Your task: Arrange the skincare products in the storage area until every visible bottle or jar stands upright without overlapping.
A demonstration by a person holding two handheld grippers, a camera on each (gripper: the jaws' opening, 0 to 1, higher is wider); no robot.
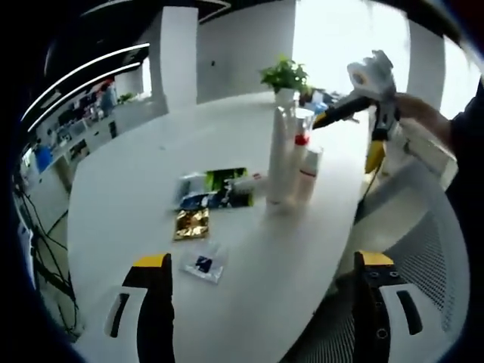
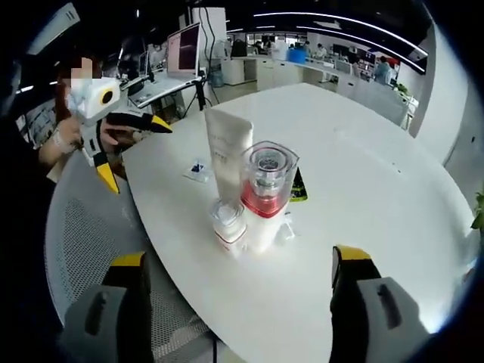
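Left gripper view, nearest first: the left gripper [image 1: 265,302] rises from the bottom edge, its two yellow-tipped jaws spread wide with nothing between them, hovering over the near rim of the white table [image 1: 121,197]. Just beyond, lower centre, one small clear sachet [image 1: 203,265] lies flat, then one gold foil packet [image 1: 192,223], then a loose cluster of flat sample packs [image 1: 215,189], green, blue and white, count unclear. Right of centre, three skincare bottles stand upright, close together: a tall white tube [image 1: 280,155], a clear-capped bottle with a red band [image 1: 299,155], and a shorter capped bottle [image 1: 310,172]. Behind them, top centre, one potted plant [image 1: 284,76]. Upper right, the right gripper [image 1: 321,121] is held in a hand, its jaws pointing toward the bottles; how far apart they stand cannot be told here. Right gripper view: that gripper's own jaws [image 2: 238,283] stand wide at the bottom, empty. The same three bottles sit mid-frame near the table edge, all upright: short bottle [image 2: 228,224] nearest, red-banded bottle [image 2: 266,198] touching beside it, tube [image 2: 227,151] behind.
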